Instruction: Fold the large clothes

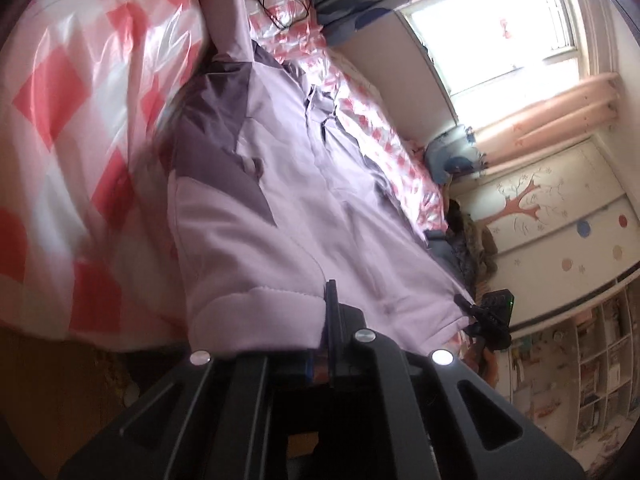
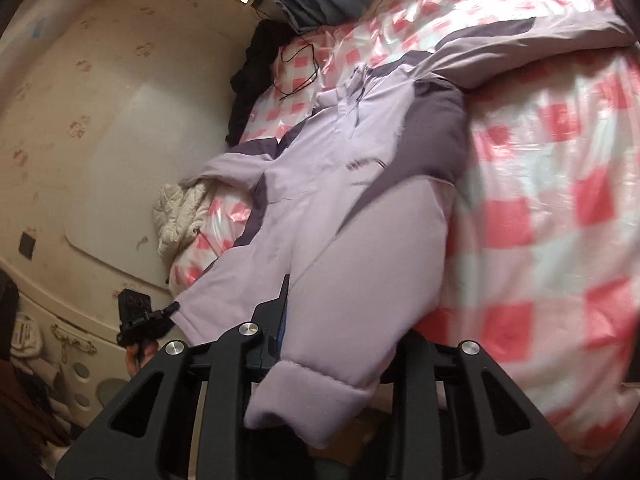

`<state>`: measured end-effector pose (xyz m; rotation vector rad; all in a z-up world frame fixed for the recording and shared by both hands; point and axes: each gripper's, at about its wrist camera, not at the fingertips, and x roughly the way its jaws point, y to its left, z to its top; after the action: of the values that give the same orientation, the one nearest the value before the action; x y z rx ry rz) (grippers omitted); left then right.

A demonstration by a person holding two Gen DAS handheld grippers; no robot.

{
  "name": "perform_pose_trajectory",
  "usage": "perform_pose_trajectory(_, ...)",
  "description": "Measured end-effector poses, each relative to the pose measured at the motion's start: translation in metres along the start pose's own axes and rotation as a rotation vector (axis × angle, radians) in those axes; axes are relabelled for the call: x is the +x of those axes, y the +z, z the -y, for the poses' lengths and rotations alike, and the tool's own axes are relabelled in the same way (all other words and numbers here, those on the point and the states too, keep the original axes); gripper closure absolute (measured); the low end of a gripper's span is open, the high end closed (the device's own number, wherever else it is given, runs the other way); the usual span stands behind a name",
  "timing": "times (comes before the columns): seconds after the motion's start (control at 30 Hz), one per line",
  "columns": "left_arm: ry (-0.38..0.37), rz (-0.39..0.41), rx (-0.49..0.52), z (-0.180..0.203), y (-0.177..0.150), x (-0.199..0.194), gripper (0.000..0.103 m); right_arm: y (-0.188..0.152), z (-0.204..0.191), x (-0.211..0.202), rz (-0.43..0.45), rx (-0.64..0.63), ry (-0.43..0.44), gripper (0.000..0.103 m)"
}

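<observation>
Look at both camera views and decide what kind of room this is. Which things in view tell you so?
Most likely a bedroom, perhaps a child's. A bed with a pink-and-white checked cover fills both views, a lilac padded jacket lies spread on it, and a curtained window stands beside a wardrobe with a tree decoration.

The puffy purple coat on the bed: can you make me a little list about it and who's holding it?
garment: puffy lilac padded coat with darker purple panels, front up
lying on: bed cover with pink and white checks
left gripper: shut on the coat's hem
right gripper: shut on the coat's hem
fold: not made yet
nearby: black cable by the collar
</observation>
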<state>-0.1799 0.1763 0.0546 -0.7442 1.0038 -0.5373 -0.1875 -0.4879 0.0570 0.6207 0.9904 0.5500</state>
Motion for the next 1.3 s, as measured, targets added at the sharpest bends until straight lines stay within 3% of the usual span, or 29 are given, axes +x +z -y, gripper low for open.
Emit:
perform_pose_trajectory(0.07, 0.017, -0.096, -0.028, -0.019, -0.012, 0.01, 0.097, -0.021, 0.018, 0.002, -0.067, 0.004, -0.082, 0.066)
perform_pose_trajectory(0.1, 0.042, -0.129, -0.043, -0.026, -0.016, 0.015, 0.093, -0.032, 0.031, 0.008, -0.118, 0.023, -0.121, 0.055)
perform_pose_trajectory(0.17, 0.139, -0.185, -0.094, -0.051, -0.031, 0.016, 0.092, -0.059, 0.064, 0.021, -0.233, 0.069, -0.238, 0.052)
perform_pose_trajectory(0.23, 0.225, -0.16, -0.133, -0.065, -0.039, -0.004, 0.089, -0.07, 0.086, 0.003, -0.203, 0.127, -0.311, 0.051)
perform_pose_trajectory(0.3, 0.299, -0.11, -0.123, -0.062, -0.038, -0.03, 0.085, -0.067, 0.084, -0.023, -0.111, 0.133, -0.284, 0.05)
perform_pose_trajectory(0.33, 0.329, -0.091, -0.102, -0.053, -0.035, -0.041, 0.085, -0.061, 0.074, -0.035, -0.056, 0.102, -0.259, 0.044)
perform_pose_trajectory(0.37, 0.395, -0.052, -0.063, -0.041, -0.029, -0.047, 0.076, -0.055, 0.062, -0.04, -0.014, 0.069, -0.226, 0.038)
perform_pose_trajectory(0.4, 0.486, 0.013, -0.009, -0.025, -0.02, -0.051, 0.042, -0.049, 0.049, -0.041, 0.022, 0.035, -0.187, 0.022)
perform_pose_trajectory(0.43, 0.555, 0.075, 0.043, -0.011, -0.013, -0.054, 0.027, -0.042, 0.033, -0.031, 0.045, -0.013, -0.13, 0.011)
perform_pose_trajectory(0.47, 0.587, 0.132, 0.099, 0.006, -0.006, -0.054, 0.02, -0.039, 0.023, -0.017, 0.037, -0.041, -0.099, 0.007)
perform_pose_trajectory(0.5, 0.582, 0.16, 0.129, 0.017, -0.002, -0.053, 0.019, -0.036, 0.017, 0.004, 0.0, -0.068, -0.08, 0.007)
perform_pose_trajectory(0.53, 0.549, 0.192, 0.158, 0.034, 0.005, -0.046, 0.018, -0.036, 0.021, 0.041, -0.112, -0.072, -0.127, 0.007)
perform_pose_trajectory(0.6, 0.476, 0.231, 0.196, 0.056, 0.02, -0.026, 0.011, -0.046, 0.038, 0.099, -0.332, -0.101, -0.294, 0.007)
perform_pose_trajectory(0.63, 0.456, 0.238, 0.214, 0.062, 0.026, -0.015, 0.009, -0.044, 0.041, 0.107, -0.341, -0.1, -0.289, 0.007)
perform_pose_trajectory(0.7, 0.436, 0.243, 0.237, 0.073, 0.04, 0.02, 0.008, -0.021, 0.04, 0.082, -0.248, -0.026, -0.158, 0.007)
perform_pose_trajectory(0.73, 0.42, 0.245, 0.245, 0.077, 0.047, 0.042, 0.008, 0.001, 0.039, 0.051, -0.123, -0.019, -0.07, 0.007)
perform_pose_trajectory(0.8, 0.384, 0.238, 0.248, 0.085, 0.06, 0.082, 0.008, 0.037, 0.053, 0.006, 0.066, 0.013, -0.081, 0.007)
perform_pose_trajectory(0.9, 0.305, 0.225, 0.236, 0.099, 0.088, 0.157, 0.008, 0.093, 0.119, -0.054, 0.276, 0.205, -0.111, 0.007)
perform_pose_trajectory(0.97, 0.269, 0.245, 0.217, 0.109, 0.106, 0.192, 0.008, 0.123, 0.171, -0.083, 0.365, 0.329, -0.134, 0.007)
perform_pose_trajectory(1.07, 0.219, 0.26, 0.199, 0.118, 0.124, 0.24, 0.008, 0.162, 0.25, -0.113, 0.489, 0.499, -0.089, 0.007)
perform_pose_trajectory(1.3, 0.182, 0.251, 0.268, 0.114, 0.132, 0.308, 0.008, 0.245, 0.331, -0.11, 0.599, 0.61, -0.242, 0.007)
